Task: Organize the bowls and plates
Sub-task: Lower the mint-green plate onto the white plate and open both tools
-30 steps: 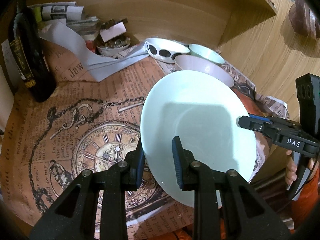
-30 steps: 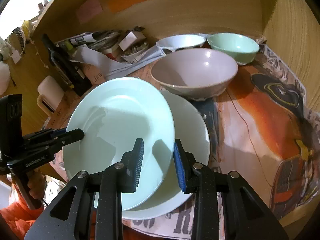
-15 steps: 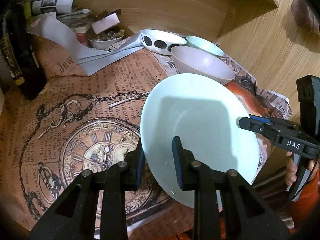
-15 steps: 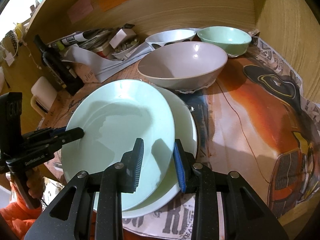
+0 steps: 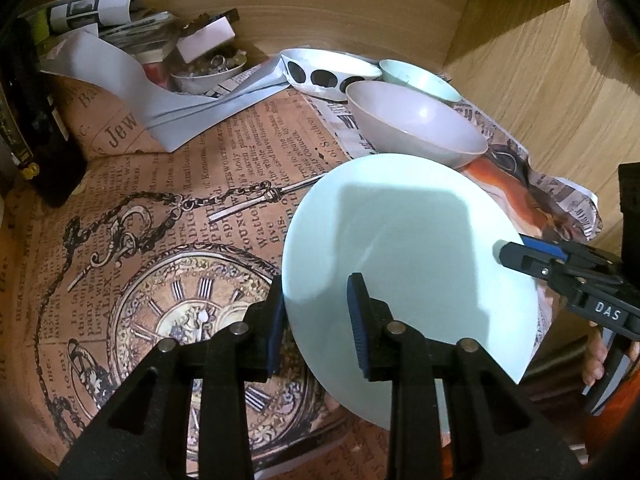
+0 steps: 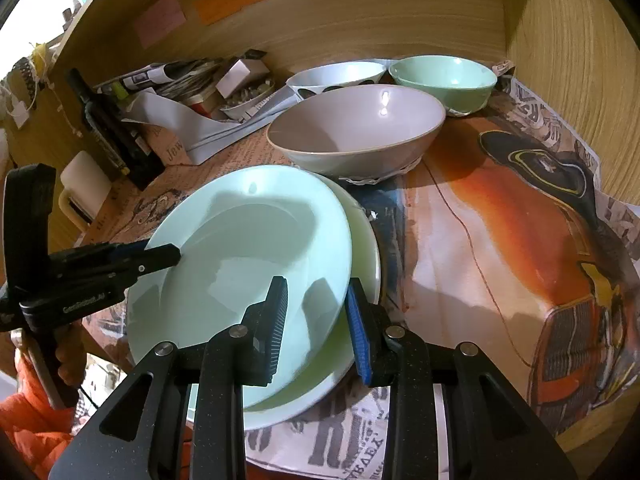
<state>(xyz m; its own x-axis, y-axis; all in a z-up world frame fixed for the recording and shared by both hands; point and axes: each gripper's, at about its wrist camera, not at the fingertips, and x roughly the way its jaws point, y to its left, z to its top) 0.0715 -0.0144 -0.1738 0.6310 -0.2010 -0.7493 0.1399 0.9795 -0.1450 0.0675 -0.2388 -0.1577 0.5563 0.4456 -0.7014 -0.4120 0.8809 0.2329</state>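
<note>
A pale mint plate (image 5: 408, 240) is held tilted between both grippers. My left gripper (image 5: 316, 316) is shut on its left rim, seen from the side in the right wrist view (image 6: 160, 256). My right gripper (image 6: 316, 320) is shut on its right rim, seen from the side in the left wrist view (image 5: 520, 256). In the right wrist view the mint plate (image 6: 248, 256) hangs over a second pale green plate (image 6: 360, 248) lying on the table. Behind stand a large grey-pink bowl (image 6: 356, 132), a mint bowl (image 6: 444, 80) and a white black-spotted bowl (image 6: 336, 78).
A dark bottle (image 6: 104, 124) stands at the far left. Papers and a small dish of odds and ends (image 5: 208, 72) lie at the back. Printed paper (image 5: 160, 240) covers the table. Wooden walls close the back and right.
The mint plate, held by both grippers, has come down and tilted a little over the lower plate. Both wrist views have shifted slightly toward the bowls.
</note>
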